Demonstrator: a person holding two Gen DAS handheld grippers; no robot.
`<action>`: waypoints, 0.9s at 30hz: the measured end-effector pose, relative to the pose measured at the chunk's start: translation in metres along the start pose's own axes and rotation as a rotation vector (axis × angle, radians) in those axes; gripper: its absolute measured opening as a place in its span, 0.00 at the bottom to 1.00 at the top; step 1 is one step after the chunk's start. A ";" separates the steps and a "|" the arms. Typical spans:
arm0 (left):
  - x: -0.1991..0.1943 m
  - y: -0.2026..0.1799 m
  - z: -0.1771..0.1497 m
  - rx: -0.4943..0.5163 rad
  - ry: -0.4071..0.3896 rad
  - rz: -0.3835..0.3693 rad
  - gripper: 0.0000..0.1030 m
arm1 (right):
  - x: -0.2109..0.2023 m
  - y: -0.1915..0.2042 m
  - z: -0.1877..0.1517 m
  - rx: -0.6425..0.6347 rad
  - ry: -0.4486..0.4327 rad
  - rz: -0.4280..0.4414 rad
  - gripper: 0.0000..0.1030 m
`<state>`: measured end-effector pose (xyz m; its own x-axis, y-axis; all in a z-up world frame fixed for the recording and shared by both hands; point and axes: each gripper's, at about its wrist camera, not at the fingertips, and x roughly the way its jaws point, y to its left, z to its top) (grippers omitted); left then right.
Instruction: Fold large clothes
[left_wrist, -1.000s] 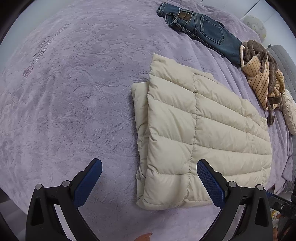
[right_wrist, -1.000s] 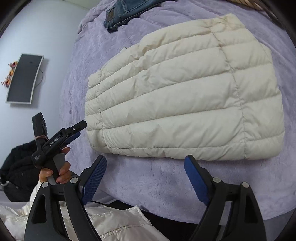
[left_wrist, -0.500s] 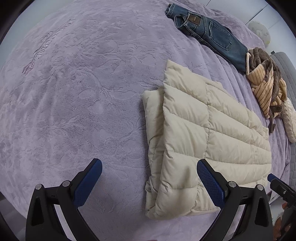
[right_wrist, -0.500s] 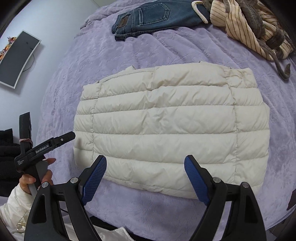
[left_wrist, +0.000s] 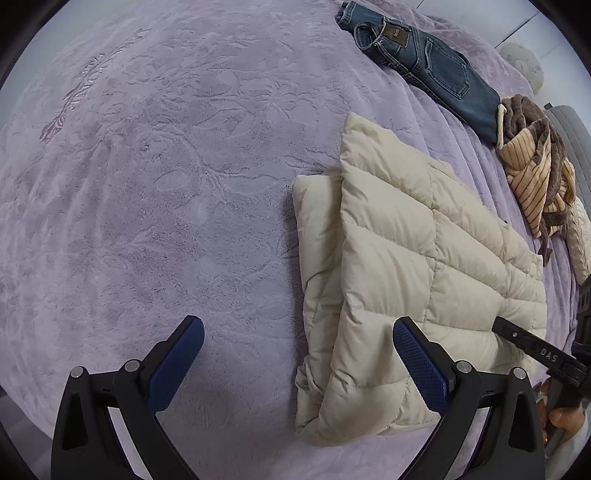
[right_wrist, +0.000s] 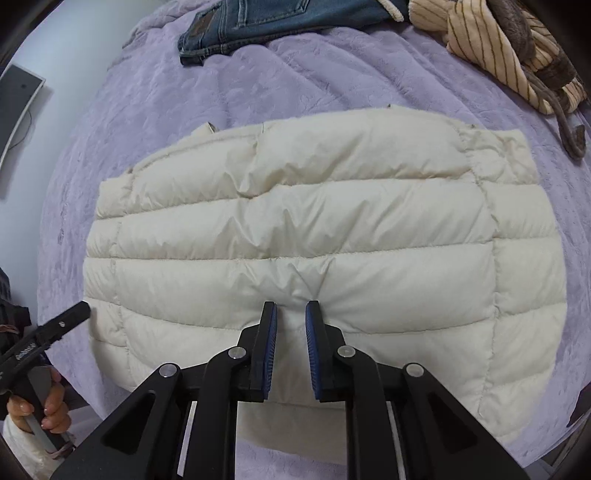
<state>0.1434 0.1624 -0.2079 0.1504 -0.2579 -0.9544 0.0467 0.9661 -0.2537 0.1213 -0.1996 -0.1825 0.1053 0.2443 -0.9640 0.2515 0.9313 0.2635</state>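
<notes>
At the bottom of the right wrist view, the right gripper (right_wrist: 290, 314) points down onto the near edge of the folded cream puffer jacket (right_wrist: 332, 229). Its jaws are closing, and a ridge of the quilted fabric stands pinched up between the blue pads (right_wrist: 271, 347), with creases fanning out from the fingertips. At the lower left of that view, a hand (right_wrist: 51, 410) grips the handle of the left gripper (right_wrist: 70, 317), whose tip sits just beside the jacket's left end.

In the left wrist view, the left gripper (left_wrist: 295, 354) has its jaws spread wide with nothing between them; one pad is over the bare purple blanket (left_wrist: 166, 184), the other over the jacket's near corner. The jacket (left_wrist: 413, 280) fills the centre right of this frame, layers stacked at its left edge. The black body of the right gripper (left_wrist: 532, 343) lies across it at the lower right.

Farther off, along the top of both frames, folded blue jeans (left_wrist: 424, 62) lie on the blanket, touching a crumpled brown and striped garment (left_wrist: 535, 166) at the upper right.
</notes>
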 end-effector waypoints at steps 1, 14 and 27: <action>0.001 0.001 0.001 0.000 0.003 -0.009 1.00 | 0.008 -0.001 0.000 0.000 0.013 -0.005 0.17; 0.039 0.025 0.012 -0.154 0.159 -0.523 1.00 | 0.027 -0.008 -0.002 0.034 0.040 0.003 0.17; 0.079 -0.027 0.029 0.060 0.238 -0.496 0.99 | 0.038 0.001 0.000 0.026 0.049 -0.020 0.17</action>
<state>0.1827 0.1157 -0.2715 -0.1311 -0.6671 -0.7333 0.1119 0.7251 -0.6795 0.1259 -0.1895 -0.2187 0.0533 0.2388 -0.9696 0.2780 0.9291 0.2441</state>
